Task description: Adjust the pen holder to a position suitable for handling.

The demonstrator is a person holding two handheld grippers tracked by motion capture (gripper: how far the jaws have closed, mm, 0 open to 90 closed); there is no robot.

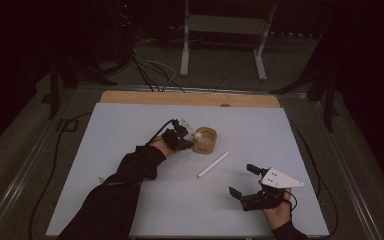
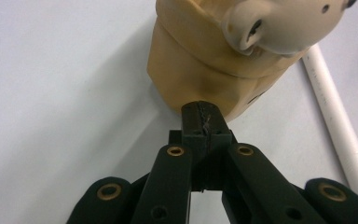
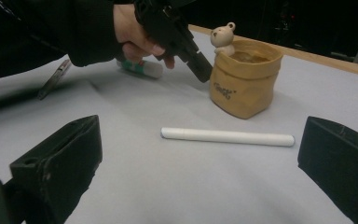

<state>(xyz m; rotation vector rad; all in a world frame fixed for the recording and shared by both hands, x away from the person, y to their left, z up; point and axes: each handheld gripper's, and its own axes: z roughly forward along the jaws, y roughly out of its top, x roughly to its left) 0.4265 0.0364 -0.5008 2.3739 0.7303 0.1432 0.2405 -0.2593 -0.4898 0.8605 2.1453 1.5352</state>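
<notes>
Left gripper (image 2: 204, 122), jaws closed and empty, presses against the tan pot (image 2: 205, 70) and may tip it; right gripper (image 3: 200, 163), jaws wide and empty, faces the white stick (image 3: 227, 136).

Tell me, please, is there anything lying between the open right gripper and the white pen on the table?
Nothing visible does. In the right gripper view, the white pen lies on bare table ahead of the right gripper, whose jaws stand wide apart. The tan pot and the left gripper are beyond the pen.
</notes>
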